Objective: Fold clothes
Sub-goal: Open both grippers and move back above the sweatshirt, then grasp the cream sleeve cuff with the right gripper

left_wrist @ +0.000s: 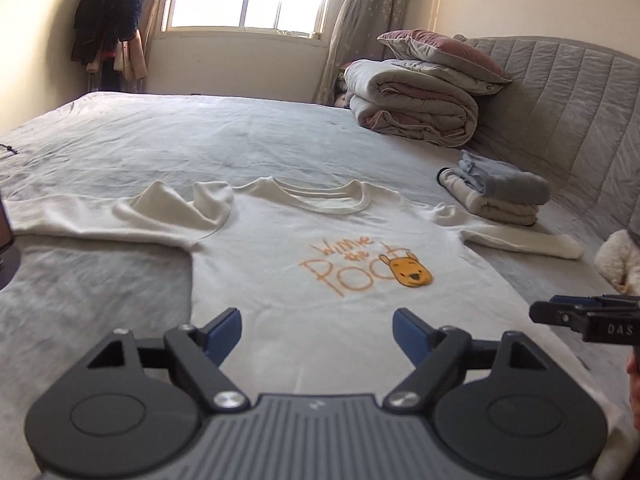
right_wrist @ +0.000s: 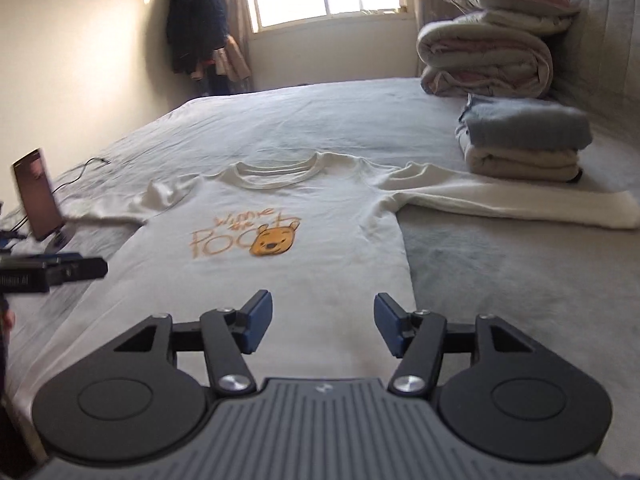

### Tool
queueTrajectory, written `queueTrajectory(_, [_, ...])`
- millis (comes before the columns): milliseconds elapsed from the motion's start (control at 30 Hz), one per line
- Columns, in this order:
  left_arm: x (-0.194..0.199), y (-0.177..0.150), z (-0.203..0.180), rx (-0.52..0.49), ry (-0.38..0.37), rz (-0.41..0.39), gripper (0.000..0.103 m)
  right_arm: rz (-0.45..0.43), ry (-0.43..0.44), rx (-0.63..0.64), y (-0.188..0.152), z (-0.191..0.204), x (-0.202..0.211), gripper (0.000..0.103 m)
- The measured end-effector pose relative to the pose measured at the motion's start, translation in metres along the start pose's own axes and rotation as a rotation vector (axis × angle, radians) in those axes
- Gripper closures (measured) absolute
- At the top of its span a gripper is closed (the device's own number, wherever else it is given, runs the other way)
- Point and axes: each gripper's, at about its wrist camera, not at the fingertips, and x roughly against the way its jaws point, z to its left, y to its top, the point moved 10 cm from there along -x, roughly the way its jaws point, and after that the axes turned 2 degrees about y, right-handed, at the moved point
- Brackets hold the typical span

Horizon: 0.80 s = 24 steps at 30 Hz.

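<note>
A cream long-sleeved shirt (left_wrist: 320,264) with an orange bear print lies face up on the grey bed, collar towards the window; in the right wrist view the shirt (right_wrist: 280,264) fills the middle. Its left sleeve (left_wrist: 100,216) is bunched at the shoulder, and its right sleeve (right_wrist: 520,204) stretches out flat. My left gripper (left_wrist: 318,326) hovers open above the lower part of the shirt, nothing between its blue pads. My right gripper (right_wrist: 323,312) is likewise open over the hem area near the shirt's right side. Each gripper shows at the other view's edge: right gripper (left_wrist: 560,314), left gripper (right_wrist: 80,270).
A stack of folded clothes (right_wrist: 524,144) sits by the padded headboard (left_wrist: 580,112), with rolled quilts and pillows (left_wrist: 416,96) behind it. A phone on a stand (right_wrist: 36,196) with a cable is on the bed's left part. A plush toy (left_wrist: 618,260) lies at the right.
</note>
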Motion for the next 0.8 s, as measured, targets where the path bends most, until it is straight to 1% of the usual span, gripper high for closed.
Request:
queueTrajectory(100, [-0.023,-0.015,0.011,-0.001,0.038,0.054,0.019,0.024,-0.054,-0.025,-0.005,-0.015,-0.026,0.043])
queueTrajectory(133, [-0.026,-0.024,0.015,-0.006,0.041,0.078,0.019,0.028,-0.048,-0.025,-0.011,-0.018,-0.028,0.042])
queueTrajectory(167, [-0.025,-0.032,0.018,-0.021,0.034,0.078,0.019,0.031,-0.038,-0.023,-0.017,-0.021,-0.028,0.043])
queueTrajectory(200, [-0.019,-0.038,0.017,-0.042,0.015,0.056,0.017,0.02,-0.022,-0.008,-0.021,-0.021,-0.024,0.042])
queueTrajectory(267, [-0.006,-0.044,0.015,-0.067,-0.023,0.055,0.013,0.02,0.001,0.014,-0.027,-0.02,-0.014,0.042])
queueTrajectory(300, [-0.001,-0.046,0.014,-0.084,-0.035,0.063,0.012,0.027,0.01,0.021,-0.028,-0.02,-0.009,0.042])
queueTrajectory(367, [0.002,-0.046,0.011,-0.139,-0.015,0.113,0.011,0.058,0.025,0.046,-0.029,-0.019,-0.005,0.042])
queueTrajectory(400, [0.0,-0.043,0.01,-0.154,0.003,0.139,0.01,0.078,0.026,0.059,-0.026,-0.019,-0.006,0.039])
queueTrajectory(467, [-0.006,-0.033,0.009,-0.147,0.046,0.181,0.01,0.111,0.017,0.075,-0.017,-0.019,-0.008,0.033])
queueTrajectory(533, [-0.012,-0.02,0.008,-0.128,0.085,0.216,0.008,0.12,0.006,0.044,-0.002,-0.025,-0.011,0.033])
queueTrajectory(633, [-0.026,0.006,0.004,-0.041,0.085,0.201,0.006,0.109,-0.004,-0.036,0.024,-0.037,-0.018,0.033])
queueTrajectory(733, [-0.042,0.028,0.001,0.009,0.095,0.176,0.004,0.079,-0.023,-0.129,0.049,-0.056,-0.026,0.029])
queueTrajectory(800, [-0.054,0.039,0.001,0.023,0.114,0.165,0.001,0.064,-0.051,-0.196,0.06,-0.075,-0.034,0.028])
